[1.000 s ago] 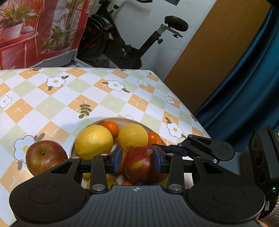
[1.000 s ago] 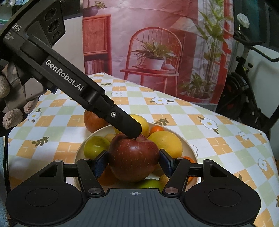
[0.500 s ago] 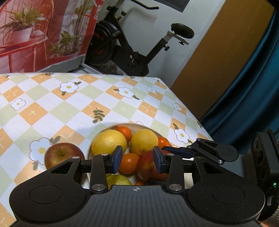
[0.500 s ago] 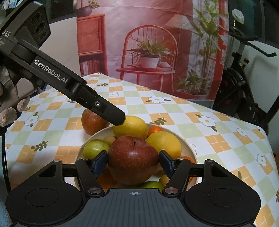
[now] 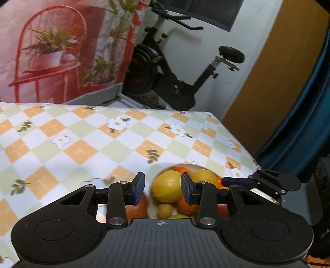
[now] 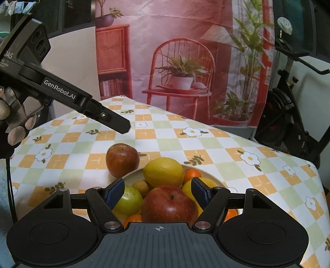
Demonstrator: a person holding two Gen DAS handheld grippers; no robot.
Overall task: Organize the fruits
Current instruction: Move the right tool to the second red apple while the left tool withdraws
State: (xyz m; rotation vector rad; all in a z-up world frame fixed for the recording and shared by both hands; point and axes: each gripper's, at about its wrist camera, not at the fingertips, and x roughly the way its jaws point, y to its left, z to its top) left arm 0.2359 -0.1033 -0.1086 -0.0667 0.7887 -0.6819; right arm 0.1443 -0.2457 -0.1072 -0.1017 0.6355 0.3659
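1. The table (image 5: 82,144) is covered by a checked cloth of orange, pale green and white squares, printed with white flowers and leaf sprigs.
2. At 11 o'clock in the left wrist view, a printed backdrop (image 5: 61,51) is hung; a red chair, potted plants and a pink wall are pictured on it.
3. At 12 o'clock, a black exercise bike (image 5: 175,68) is stood against a white wall (image 5: 216,31), and a dark window (image 5: 206,10) is set above it.
4. At 2 o'clock, an orange-brown panel (image 5: 268,68) is seen, and a teal curtain (image 5: 305,107) is hung at 3 o'clock.
5. In the right wrist view, a bookshelf and a lamp are also printed on the backdrop.
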